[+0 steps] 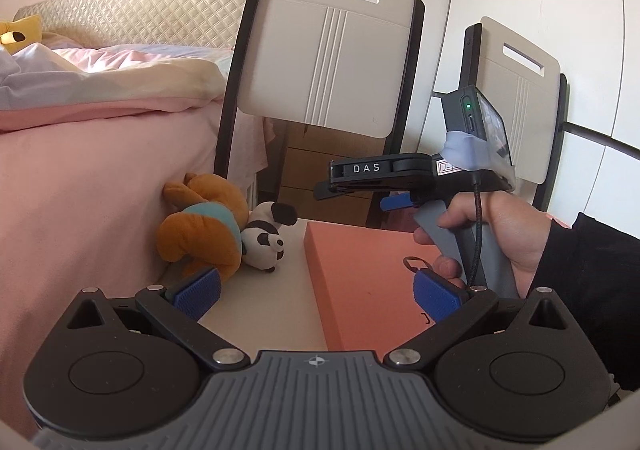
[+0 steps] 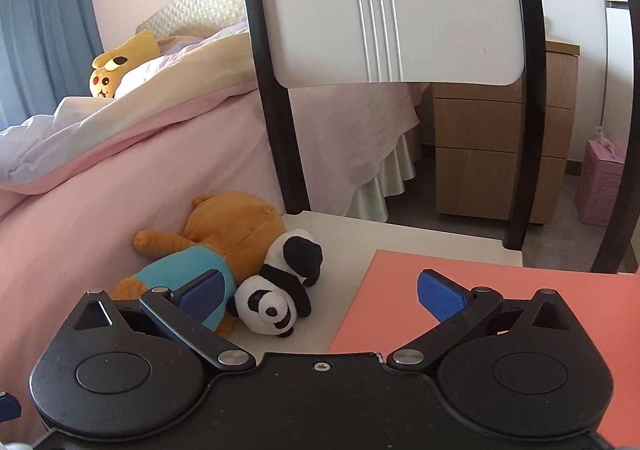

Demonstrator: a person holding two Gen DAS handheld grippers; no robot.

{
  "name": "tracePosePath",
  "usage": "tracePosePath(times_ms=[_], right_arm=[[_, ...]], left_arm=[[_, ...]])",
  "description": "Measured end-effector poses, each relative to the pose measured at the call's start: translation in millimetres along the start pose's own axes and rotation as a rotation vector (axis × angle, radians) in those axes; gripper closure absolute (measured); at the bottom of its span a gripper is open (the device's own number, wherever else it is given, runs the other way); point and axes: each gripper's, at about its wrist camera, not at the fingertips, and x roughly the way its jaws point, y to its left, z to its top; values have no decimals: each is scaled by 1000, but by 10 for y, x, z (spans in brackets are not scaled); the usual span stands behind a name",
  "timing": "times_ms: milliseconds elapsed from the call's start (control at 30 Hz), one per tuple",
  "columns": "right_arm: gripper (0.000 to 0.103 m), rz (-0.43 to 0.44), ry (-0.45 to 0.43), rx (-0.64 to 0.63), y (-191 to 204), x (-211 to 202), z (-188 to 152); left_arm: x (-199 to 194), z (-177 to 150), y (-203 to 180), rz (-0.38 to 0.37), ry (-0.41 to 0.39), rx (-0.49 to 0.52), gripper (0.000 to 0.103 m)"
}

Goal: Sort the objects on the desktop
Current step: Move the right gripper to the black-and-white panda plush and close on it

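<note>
Fingers (image 2: 200, 296) of both grippers spread wide, empty, above panda plush (image 2: 276, 290).

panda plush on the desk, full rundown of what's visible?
The panda plush is small, soft fabric, white with black ears, eye patches and limbs. It lies tipped on its side on the white desk, face toward the camera, pressed against the brown bear plush on its left. It sits apart from the orange box. Neither pair of tongs touches it.

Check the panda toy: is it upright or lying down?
Lying down. The panda lies on its side on the white table, head toward the camera, touching the brown bear beside it.
</note>
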Motion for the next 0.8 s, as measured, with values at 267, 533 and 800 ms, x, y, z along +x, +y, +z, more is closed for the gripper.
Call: tracePosePath(times_ms=[267,533,800], right_arm=[[1,75,-35,35,40,157,23],[21,75,-25,74,125,420,31],[30,72,34,138,53,766,-7]], left_arm=[[42,-3,60,17,18,-20,0],[56,-10,75,10,36,-21,0],[78,-10,103,13,42,-20,0]])
